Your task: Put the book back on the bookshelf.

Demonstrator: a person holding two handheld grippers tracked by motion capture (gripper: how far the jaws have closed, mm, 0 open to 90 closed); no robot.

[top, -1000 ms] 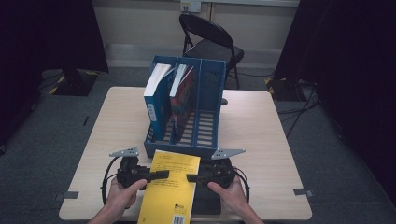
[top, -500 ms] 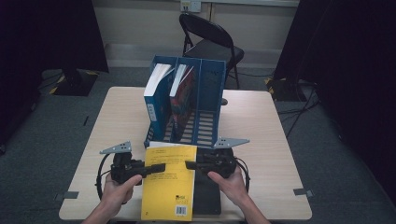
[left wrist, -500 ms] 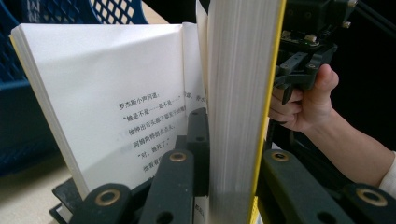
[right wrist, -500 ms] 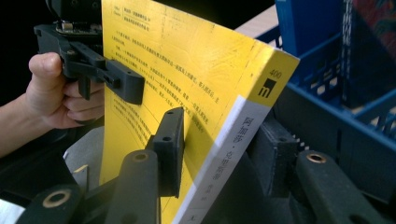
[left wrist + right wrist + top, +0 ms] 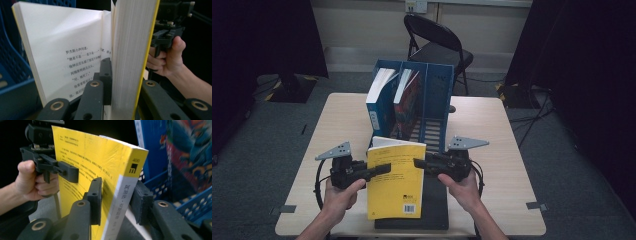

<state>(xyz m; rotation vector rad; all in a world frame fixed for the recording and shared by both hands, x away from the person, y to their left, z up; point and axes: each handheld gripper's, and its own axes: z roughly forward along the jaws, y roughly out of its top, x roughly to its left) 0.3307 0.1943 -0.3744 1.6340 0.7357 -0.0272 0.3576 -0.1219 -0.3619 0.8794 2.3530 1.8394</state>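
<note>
The book (image 5: 395,181) has a yellow cover with small black print, a white barcode patch, a white strip with black characters down its spine (image 5: 120,202), and cream pages. Both grippers (image 5: 382,170) (image 5: 421,162) are black with grey plates. The rack (image 5: 439,100) is blue, perforated. The table (image 5: 497,135) is pale wood grain. The chair (image 5: 437,45) is black.

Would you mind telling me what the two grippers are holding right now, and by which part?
Both hold the yellow book. The left gripper clamps its open page edge; the right gripper, whose jaws have just been closing, grips its spine side.
</note>
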